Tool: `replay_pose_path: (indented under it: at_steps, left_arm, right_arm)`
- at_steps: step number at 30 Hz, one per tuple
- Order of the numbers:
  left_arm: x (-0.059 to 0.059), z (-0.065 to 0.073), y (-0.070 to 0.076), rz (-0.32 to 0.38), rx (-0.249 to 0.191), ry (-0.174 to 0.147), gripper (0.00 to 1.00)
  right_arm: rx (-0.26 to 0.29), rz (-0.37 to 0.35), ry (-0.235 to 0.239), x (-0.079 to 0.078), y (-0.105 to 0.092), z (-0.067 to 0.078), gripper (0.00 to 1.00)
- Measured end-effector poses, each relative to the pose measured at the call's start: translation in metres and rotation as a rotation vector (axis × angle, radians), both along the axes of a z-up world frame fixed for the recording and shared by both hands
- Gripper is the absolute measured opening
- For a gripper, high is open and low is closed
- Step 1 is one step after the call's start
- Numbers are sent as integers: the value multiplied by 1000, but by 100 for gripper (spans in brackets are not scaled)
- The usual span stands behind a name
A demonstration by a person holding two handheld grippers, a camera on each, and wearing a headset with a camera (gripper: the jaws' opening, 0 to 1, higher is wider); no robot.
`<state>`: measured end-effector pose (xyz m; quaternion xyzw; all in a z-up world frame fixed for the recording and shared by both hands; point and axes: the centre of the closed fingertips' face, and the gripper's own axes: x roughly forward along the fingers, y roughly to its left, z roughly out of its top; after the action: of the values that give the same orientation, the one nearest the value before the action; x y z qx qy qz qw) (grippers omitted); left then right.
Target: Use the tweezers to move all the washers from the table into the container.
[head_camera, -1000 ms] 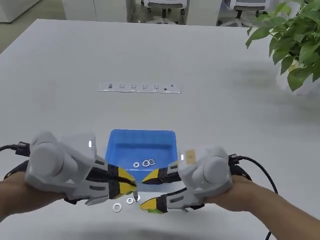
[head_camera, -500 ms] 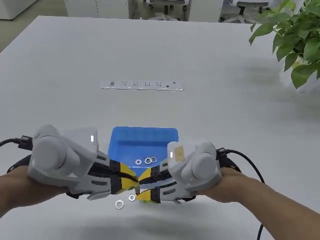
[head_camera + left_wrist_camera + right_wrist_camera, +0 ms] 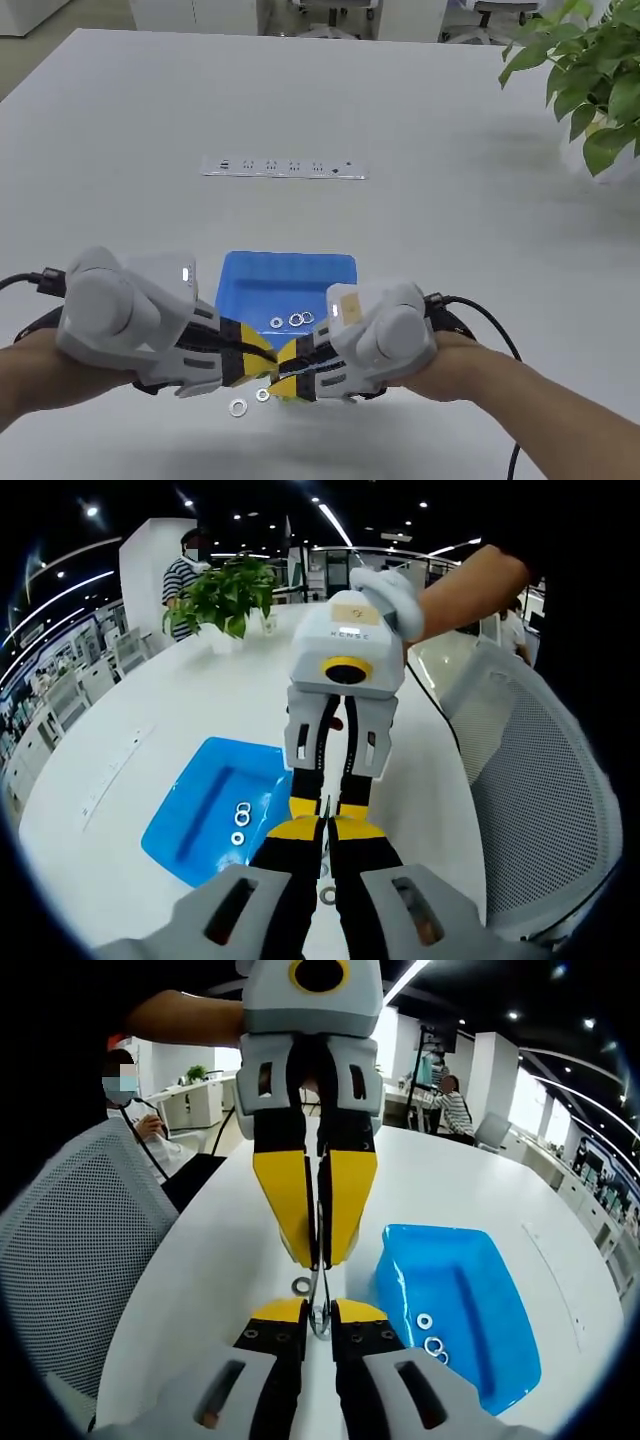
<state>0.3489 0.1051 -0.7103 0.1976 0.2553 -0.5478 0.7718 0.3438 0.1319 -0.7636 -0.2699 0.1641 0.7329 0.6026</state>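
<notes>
The white bench (image 3: 450, 230) takes up most of the head view. A leafy plant (image 3: 590, 70) stands at its far right corner, and a grey mesh chair (image 3: 80, 1260) stands beside the bench in the right gripper view. At the near edge of the bench the two tools point at each other, tip to tip, each held in a bare hand. The left tool (image 3: 325, 832) comes in from the left with its yellow-tipped jaws drawn almost together, leaving only a thin slit. The right tool (image 3: 320, 1315) meets it from the right, its jaws pulled in just as narrowly. Just beyond where the tips meet sits the blue container (image 3: 288, 280), a shallow open tray. Well beyond it, a flat white power strip (image 3: 285, 168) lies across the middle of the bench. The tweezers (image 3: 318, 1278) are a slim strip of metal running in line between the two sets of jaws. The left tool's pads are clamped on one end and the right tool's pads are closed on the other. Three washers (image 3: 296, 320) lie close together on the container floor near its front wall. Two more washers (image 3: 238, 407) rest on the bare bench just under the left tool's jaws, outside the container.
</notes>
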Motion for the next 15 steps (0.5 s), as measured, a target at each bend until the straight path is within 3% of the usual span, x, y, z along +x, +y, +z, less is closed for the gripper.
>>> replay_pose_path:
  at_steps: [15]
  left_arm:
    - [0, 0, 0, 14, -3, 2, 7]
  right_arm:
    - [-11, -4, 1, 1, -1, -1, 9]
